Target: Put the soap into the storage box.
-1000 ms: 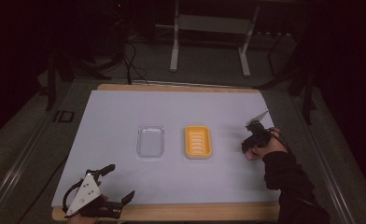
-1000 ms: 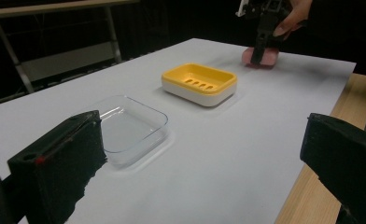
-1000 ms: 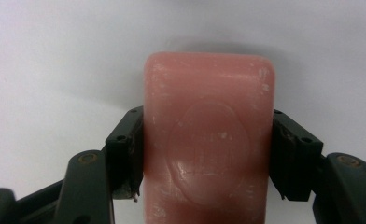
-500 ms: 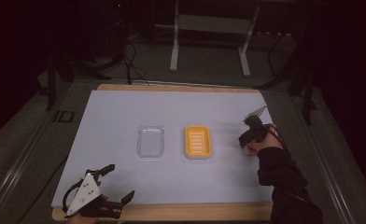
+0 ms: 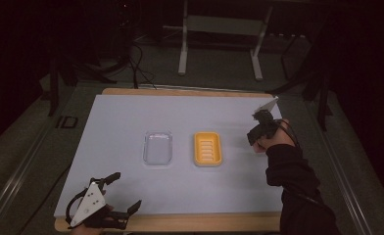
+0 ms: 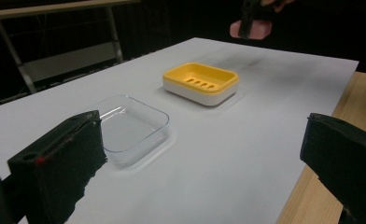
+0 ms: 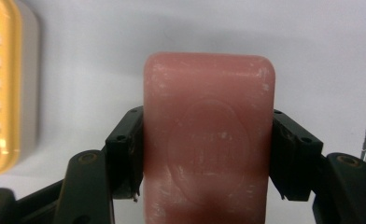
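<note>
A clear plastic tray [image 5: 158,147] lies on the white surface [image 5: 131,112], just beside a yellow soap dish [image 5: 207,149] (slotted on top, white underneath). Past the surface's far edge stands a pale metal frame [image 5: 219,24] on the dark floor, with black cables [image 5: 138,61] nearby.

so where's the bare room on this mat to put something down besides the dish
Plenty. The white mat is bare along its far edge, down the left of the clear plastic lid, and across the near strip beside the left gripper. Tighter spots: the narrow gap between lid and yellow slotted soap dish, and right of the dish, where the right gripper holds the pink soap bar.
</note>
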`<state>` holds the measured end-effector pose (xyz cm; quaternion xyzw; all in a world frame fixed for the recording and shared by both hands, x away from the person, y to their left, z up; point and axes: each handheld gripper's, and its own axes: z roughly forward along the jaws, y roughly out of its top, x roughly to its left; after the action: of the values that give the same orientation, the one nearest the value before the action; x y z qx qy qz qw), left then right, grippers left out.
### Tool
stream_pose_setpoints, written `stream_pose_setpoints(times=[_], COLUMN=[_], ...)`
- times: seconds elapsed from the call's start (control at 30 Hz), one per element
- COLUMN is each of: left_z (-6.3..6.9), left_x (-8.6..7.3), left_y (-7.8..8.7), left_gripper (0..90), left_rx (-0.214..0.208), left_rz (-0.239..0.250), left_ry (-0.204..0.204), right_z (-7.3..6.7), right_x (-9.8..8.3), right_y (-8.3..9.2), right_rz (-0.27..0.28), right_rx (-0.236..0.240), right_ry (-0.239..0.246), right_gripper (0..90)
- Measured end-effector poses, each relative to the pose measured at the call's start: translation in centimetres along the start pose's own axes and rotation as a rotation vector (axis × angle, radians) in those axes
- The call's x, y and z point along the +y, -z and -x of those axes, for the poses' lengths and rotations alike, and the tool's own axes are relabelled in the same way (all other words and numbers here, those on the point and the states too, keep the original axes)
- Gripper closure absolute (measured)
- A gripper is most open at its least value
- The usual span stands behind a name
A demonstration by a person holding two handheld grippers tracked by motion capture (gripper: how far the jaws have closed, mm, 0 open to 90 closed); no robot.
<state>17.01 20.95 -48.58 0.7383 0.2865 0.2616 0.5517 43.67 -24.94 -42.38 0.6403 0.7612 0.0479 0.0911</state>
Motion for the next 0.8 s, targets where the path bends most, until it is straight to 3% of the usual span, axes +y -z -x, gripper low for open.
stream_pose_setpoints(times=[0.53, 0.57, 0.8], left_z=[0.0, 0.0, 0.0], left_x=[0.0, 0.1, 0.1], left_y=[0.1, 0.1, 0.2], left_gripper=[0.2, 0.2, 0.2], left_rx=[0.003, 0.002, 0.002], left_rz=[0.011, 0.009, 0.006], left_ry=[-0.001, -0.003, -0.007], right_z=[-3.7, -4.7, -6.7], right_x=[1.6, 1.9, 2.4], right_y=[2.5, 3.0, 3.7], right_rz=[0.038, 0.046, 0.055], right_rx=[0.034, 0.038, 0.039], right_ry=[0.044, 0.056, 0.068], right_gripper=[37.4, 37.4, 37.4])
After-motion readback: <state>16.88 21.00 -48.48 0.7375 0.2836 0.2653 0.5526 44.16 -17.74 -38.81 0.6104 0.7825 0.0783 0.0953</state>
